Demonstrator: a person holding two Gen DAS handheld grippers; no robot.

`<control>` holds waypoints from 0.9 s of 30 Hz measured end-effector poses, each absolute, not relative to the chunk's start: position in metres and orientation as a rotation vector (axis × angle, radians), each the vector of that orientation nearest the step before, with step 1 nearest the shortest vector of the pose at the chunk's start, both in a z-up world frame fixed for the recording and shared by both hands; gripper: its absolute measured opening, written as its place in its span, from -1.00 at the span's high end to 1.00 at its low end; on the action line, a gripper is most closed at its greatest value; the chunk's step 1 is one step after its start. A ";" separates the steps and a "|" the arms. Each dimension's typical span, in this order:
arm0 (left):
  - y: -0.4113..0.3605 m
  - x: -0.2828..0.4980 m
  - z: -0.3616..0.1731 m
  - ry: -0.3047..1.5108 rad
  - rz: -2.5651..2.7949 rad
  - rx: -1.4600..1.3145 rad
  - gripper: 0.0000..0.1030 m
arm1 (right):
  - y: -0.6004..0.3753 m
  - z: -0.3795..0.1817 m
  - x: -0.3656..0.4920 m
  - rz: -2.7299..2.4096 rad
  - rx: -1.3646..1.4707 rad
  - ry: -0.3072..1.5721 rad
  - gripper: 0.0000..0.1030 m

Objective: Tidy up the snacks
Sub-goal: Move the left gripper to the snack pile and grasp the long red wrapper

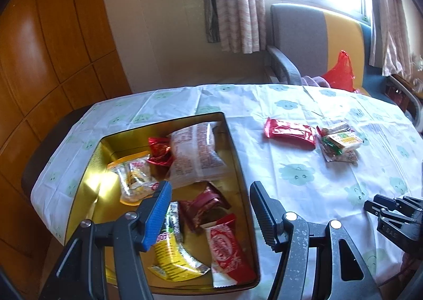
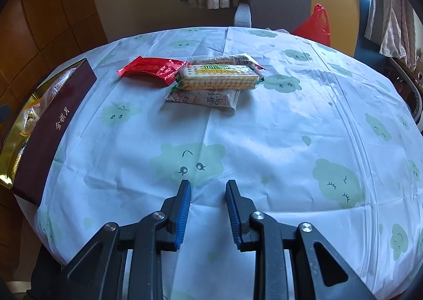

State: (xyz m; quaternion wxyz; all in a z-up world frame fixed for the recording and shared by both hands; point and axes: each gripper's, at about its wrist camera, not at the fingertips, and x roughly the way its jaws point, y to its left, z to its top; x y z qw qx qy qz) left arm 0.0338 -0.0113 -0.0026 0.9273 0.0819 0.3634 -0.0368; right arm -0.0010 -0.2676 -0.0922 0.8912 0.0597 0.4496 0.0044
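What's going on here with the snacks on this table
A person is sorting snacks into a gold-lined box using two handheld tools. Several packets already lie inside it. The left tool hangs open over the box, holding nothing. The right tool is over bare tablecloth, also empty, its jaws a little apart. Still out on the table are a red packet and a cracker pack resting on another packet.
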 end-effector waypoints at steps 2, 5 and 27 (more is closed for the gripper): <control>-0.016 0.035 -0.003 0.750 -0.084 0.177 -0.21 | -0.268 -0.093 -0.001 0.013 0.128 0.931 0.46; -0.022 0.038 -0.004 0.755 -0.094 0.187 -0.21 | -0.268 -0.093 -0.001 0.021 0.131 0.927 0.42; -0.077 0.113 -0.023 0.997 -0.274 -0.007 -0.21 | -0.269 -0.095 -0.003 0.064 0.133 0.894 0.27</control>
